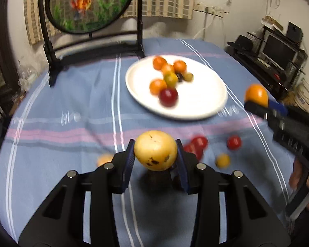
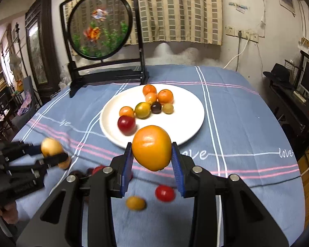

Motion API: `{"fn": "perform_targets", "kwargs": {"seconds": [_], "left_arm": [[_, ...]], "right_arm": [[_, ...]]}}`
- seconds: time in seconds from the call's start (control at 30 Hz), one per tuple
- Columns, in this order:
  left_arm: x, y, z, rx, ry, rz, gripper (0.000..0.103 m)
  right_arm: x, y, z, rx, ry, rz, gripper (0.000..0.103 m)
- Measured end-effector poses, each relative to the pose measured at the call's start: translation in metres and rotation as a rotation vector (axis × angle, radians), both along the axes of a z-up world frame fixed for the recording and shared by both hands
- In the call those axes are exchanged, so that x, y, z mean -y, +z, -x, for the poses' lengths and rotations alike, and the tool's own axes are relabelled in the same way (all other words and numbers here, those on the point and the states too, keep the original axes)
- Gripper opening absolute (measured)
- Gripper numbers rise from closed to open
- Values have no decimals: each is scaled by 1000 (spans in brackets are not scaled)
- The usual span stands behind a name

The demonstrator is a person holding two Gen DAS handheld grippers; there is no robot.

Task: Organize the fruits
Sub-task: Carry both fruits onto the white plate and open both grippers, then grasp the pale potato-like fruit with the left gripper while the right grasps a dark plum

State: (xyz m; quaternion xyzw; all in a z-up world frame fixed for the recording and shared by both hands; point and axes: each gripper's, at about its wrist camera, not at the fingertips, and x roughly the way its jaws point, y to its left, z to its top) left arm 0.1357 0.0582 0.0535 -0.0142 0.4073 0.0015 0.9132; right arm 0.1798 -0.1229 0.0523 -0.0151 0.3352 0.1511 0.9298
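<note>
Fruits [image 2: 151, 147] in both grippers

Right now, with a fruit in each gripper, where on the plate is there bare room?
The white plate is bare across its right half and near rim, beside the dark red fruit. The cluster crowds its far-left part. Loose fruits litter the cloth below both grippers.

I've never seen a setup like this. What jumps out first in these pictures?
Two hand-held grippers each clamp a fruit above the blue striped cloth: the left gripper holds a spotted yellow fruit, the right gripper an orange fruit. Beyond them a white plate carries a cluster of small tomatoes, and a few more lie loose on the cloth near the grippers.
</note>
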Motion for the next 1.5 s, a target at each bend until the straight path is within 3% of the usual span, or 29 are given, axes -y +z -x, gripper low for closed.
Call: {"fn": "perform_targets", "kwargs": {"seconds": [0.13,0.57,0.63,0.67,0.73,0.77,0.8,1.03,1.17,1.5], "left_arm": [[0,1,-38,-11,5,-9,39],[18,-44,-122,-90,-35,-4,39],[19,-47,-129,-84,-38,7,44],[21,-47,-133,-75,-51,24,46],[23,-48,-138,-62,-48,24,73],[23,-48,-140,-52,-40,22,84],[23,-49,-142,-44,-25,12,84],[21,-32,-124,-12,-42,9,85],[14,-20,-105,5,-36,10,90],[-3,-10,-38,32,-45,-18,90]], "right_arm": [[-7,-10,-21,-20,0,15,36],[-23,-48,-68,-80,25,93,36],[-24,-51,-71,-84,26,95,37],[-24,-53,-73,-83,24,98,44],[-24,-54,-73,-64,18,102,57],[-23,-54,-72,-52,12,105,59],[-22,-52,-71,-40,7,107,59],[-17,-39,-63,-33,24,82,60],[-12,-33,-54,-40,19,84,61],[14,-30,-9,-54,-9,49,61]]}}
